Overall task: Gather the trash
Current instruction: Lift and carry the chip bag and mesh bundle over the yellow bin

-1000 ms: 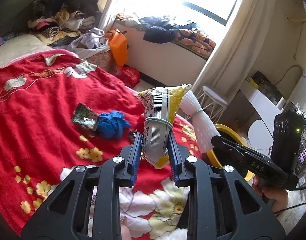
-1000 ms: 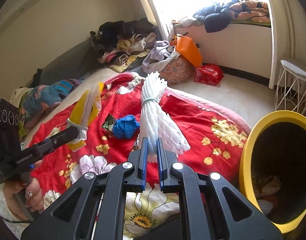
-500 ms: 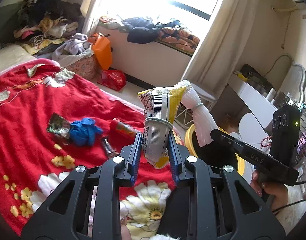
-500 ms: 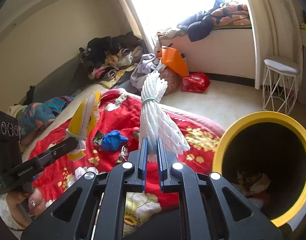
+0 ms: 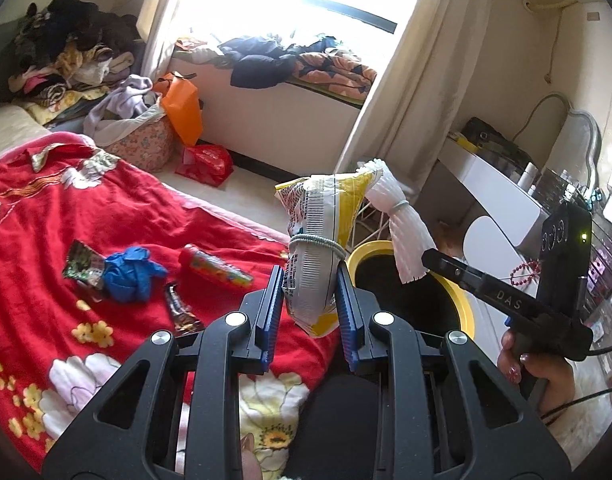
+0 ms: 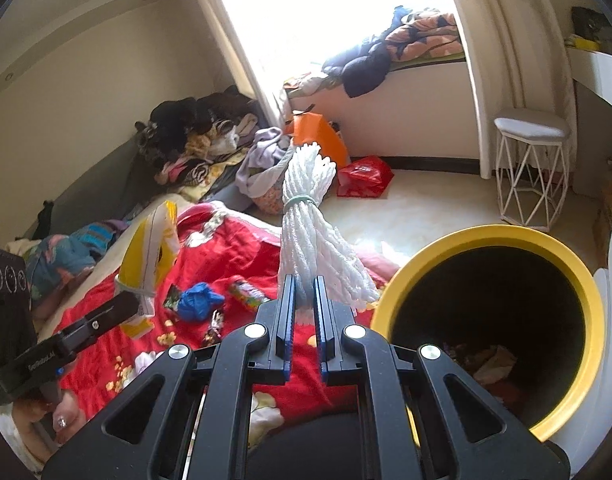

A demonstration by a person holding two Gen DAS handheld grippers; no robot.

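Left wrist view: left gripper is clamping a yellow snack bag, banded at its middle, upright between the pads. Ahead and to its right, the right gripper is pinching a bundle of white rope with jaws nearly closed. Just beyond both, the yellow-rimmed trash bin is sitting open beside the red blanket. Behind the left gripper, a blue glove and wrappers are lying uncollected. Risk: both loads are converging on one opening; a release before the rim is cleared would be dropping trash onto bed or floor.
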